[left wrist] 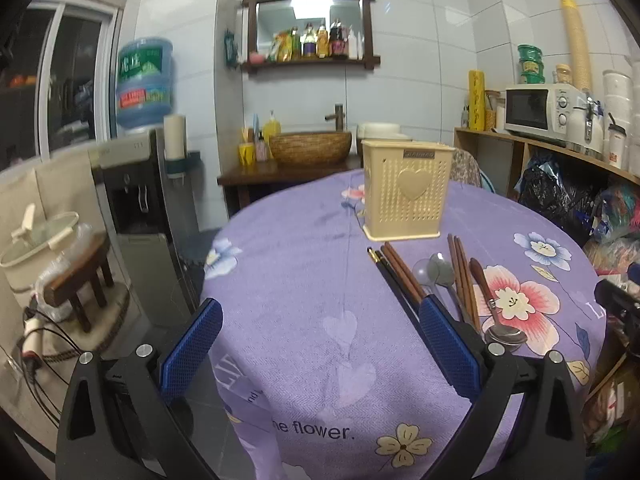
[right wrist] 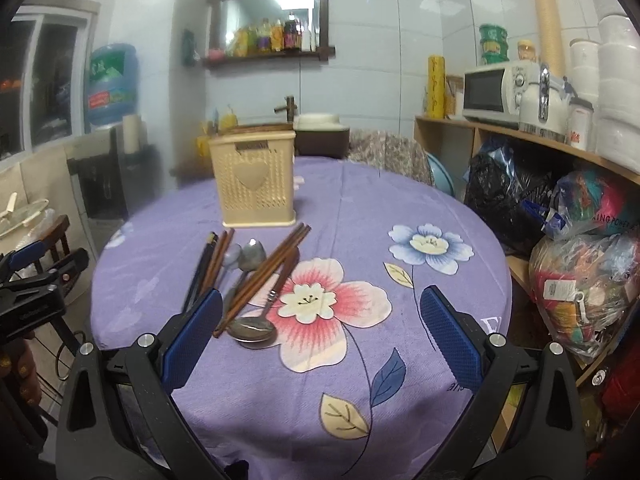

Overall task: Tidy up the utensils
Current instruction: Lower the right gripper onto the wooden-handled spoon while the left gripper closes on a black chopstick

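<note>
A cream perforated utensil holder (left wrist: 406, 188) with a heart on its front stands upright on the round table; it also shows in the right wrist view (right wrist: 256, 184). In front of it lie black chopsticks (left wrist: 390, 276), brown chopsticks (left wrist: 464, 276), metal spoons (left wrist: 440, 272) and a wood-handled spoon (left wrist: 494, 304). The right wrist view shows the same brown chopsticks (right wrist: 264, 276) and wood-handled spoon (right wrist: 256, 326). My left gripper (left wrist: 320, 320) is open and empty above the table's near left part. My right gripper (right wrist: 320, 312) is open and empty, right of the utensils.
The table wears a purple flowered cloth (left wrist: 304, 280). A water dispenser (left wrist: 140, 184) stands left. Shelves with a microwave (right wrist: 496, 92) and bags (right wrist: 580, 280) are on the right. A basin (left wrist: 310, 146) sits behind the table.
</note>
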`<state>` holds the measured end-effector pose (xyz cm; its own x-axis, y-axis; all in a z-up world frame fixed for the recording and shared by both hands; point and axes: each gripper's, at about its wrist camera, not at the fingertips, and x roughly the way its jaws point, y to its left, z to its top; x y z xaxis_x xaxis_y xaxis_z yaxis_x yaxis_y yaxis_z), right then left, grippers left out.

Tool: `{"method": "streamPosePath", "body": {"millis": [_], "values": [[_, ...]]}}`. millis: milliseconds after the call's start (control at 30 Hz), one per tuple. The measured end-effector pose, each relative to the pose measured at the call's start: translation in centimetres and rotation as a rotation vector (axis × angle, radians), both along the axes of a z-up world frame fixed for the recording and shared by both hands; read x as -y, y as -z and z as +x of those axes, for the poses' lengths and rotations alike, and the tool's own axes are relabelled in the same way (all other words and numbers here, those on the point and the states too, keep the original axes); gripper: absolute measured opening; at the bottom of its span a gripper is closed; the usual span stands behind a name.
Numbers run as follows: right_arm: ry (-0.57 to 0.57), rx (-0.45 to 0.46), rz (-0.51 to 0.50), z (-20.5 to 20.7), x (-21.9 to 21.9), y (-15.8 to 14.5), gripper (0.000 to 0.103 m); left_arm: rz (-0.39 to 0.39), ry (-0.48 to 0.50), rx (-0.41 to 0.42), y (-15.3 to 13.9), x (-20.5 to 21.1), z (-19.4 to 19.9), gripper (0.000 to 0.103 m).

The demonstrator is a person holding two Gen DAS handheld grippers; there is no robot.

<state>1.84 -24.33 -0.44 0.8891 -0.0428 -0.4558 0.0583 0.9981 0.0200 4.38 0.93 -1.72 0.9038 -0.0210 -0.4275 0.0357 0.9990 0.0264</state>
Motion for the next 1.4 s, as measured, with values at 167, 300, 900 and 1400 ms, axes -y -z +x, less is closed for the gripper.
{"method": "streamPosePath", "body": {"millis": [167,300,900,1400], "values": [[-0.012,-0.132,0.006,4.4,1.1,1.6,0.098,0.048,0.001,-0.065,0.6,-0.2,2.9,0.098],[-0.016,-0.191,0.003,7.0,1.4,2.3,0.098,0.076,0.019,-0.15,1.3,0.0,5.7,0.098],[-0.035,-0.255,-0.042,11.3,0.2,3.4,0.098,0.109,0.136,-0.398,4.7,5.9,12.3,0.074],[-0.021,-0.297,-0.058,12.4,0.8,4.0,0.098,0.118,0.148,-0.438,5.4,3.6,13.3,0.077]]}}
